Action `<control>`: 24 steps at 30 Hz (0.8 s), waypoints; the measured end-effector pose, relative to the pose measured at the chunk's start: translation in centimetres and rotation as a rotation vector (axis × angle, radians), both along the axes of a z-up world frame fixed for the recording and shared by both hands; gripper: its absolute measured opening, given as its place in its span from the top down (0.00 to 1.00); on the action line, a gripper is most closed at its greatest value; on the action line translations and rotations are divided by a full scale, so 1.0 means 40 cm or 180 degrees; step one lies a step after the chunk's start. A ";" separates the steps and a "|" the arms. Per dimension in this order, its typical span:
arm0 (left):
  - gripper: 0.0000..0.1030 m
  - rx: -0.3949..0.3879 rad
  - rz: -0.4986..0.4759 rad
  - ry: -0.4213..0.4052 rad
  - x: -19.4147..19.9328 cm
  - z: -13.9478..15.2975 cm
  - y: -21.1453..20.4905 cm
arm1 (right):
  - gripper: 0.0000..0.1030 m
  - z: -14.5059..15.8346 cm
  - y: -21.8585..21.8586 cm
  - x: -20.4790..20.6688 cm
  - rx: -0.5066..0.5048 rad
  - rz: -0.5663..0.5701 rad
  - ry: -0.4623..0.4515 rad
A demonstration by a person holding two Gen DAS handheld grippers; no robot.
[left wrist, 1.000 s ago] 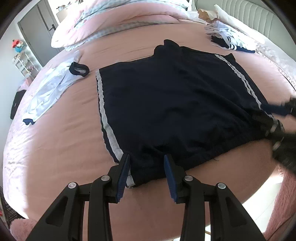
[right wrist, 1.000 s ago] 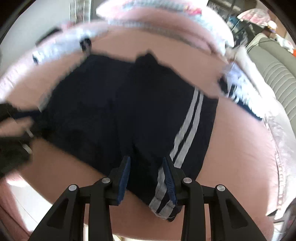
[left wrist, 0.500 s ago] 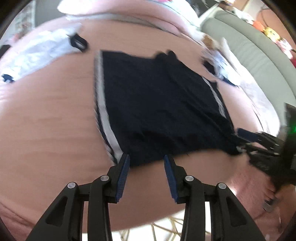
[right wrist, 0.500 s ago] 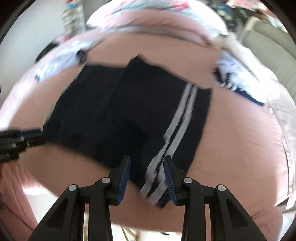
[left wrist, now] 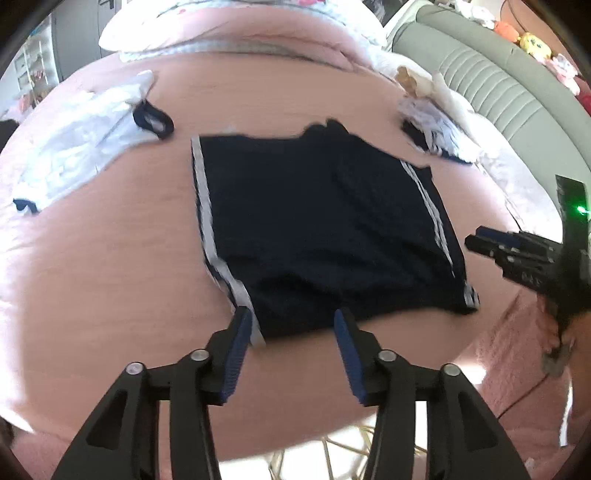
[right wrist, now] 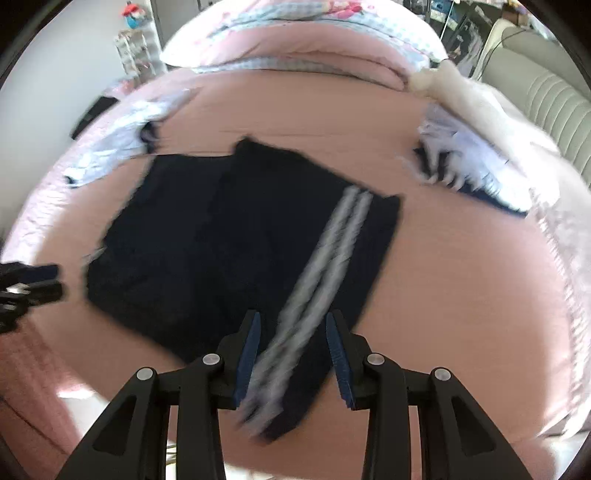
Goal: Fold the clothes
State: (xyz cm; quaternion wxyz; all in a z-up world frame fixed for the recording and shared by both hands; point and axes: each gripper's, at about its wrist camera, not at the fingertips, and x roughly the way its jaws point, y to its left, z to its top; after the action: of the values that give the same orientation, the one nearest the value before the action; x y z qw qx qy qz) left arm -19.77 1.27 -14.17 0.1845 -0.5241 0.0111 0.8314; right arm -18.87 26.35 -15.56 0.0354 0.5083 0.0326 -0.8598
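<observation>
Dark navy shorts (left wrist: 314,229) with white side stripes lie flat on the pink bed (left wrist: 110,277). My left gripper (left wrist: 293,332) is open and empty, just above the shorts' near left corner by the waistband. My right gripper (right wrist: 293,339) is open and empty, over the striped near right corner of the shorts (right wrist: 240,240). The right gripper also shows at the right edge of the left wrist view (left wrist: 480,242), and the left gripper at the left edge of the right wrist view (right wrist: 40,280).
A white garment with navy trim (left wrist: 81,147) lies on the bed's left. A white-and-navy pile (left wrist: 436,136) lies at the back right. Pillows (left wrist: 240,29) are at the head. A grey padded headboard (left wrist: 498,92) is on the right. The bed's near edge is just below the grippers.
Both grippers have pulled back and up from the shorts' near edge. The shorts lie flat and look smoother along the waistband.
</observation>
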 end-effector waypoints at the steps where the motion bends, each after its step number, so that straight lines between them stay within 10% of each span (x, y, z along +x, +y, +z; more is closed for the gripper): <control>1: 0.57 -0.0034 -0.0023 0.0024 -0.032 -0.004 0.012 | 0.65 0.000 0.012 -0.029 0.0114 -0.0044 -0.0003; 7: 0.58 0.0218 -0.0188 0.0235 -0.208 -0.022 0.140 | 0.65 -0.031 0.085 -0.216 0.0305 -0.0222 -0.0026; 10: 0.87 0.0110 -0.0150 0.0336 -0.287 -0.048 0.209 | 0.65 -0.067 0.092 -0.265 0.0149 -0.0055 -0.0077; 16: 0.87 0.0236 -0.0275 0.0268 -0.380 -0.097 0.299 | 0.80 -0.146 0.097 -0.256 -0.0142 0.0187 -0.0221; 24: 0.86 0.0093 -0.0294 0.0147 -0.398 -0.150 0.360 | 0.85 -0.146 0.113 -0.210 0.0334 0.0147 -0.0090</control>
State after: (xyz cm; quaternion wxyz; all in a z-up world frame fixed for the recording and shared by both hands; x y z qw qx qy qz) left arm -35.70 15.67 -20.18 0.2300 -0.5010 0.0274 0.8339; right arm -27.25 30.88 -21.39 0.0289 0.5207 0.0888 -0.8486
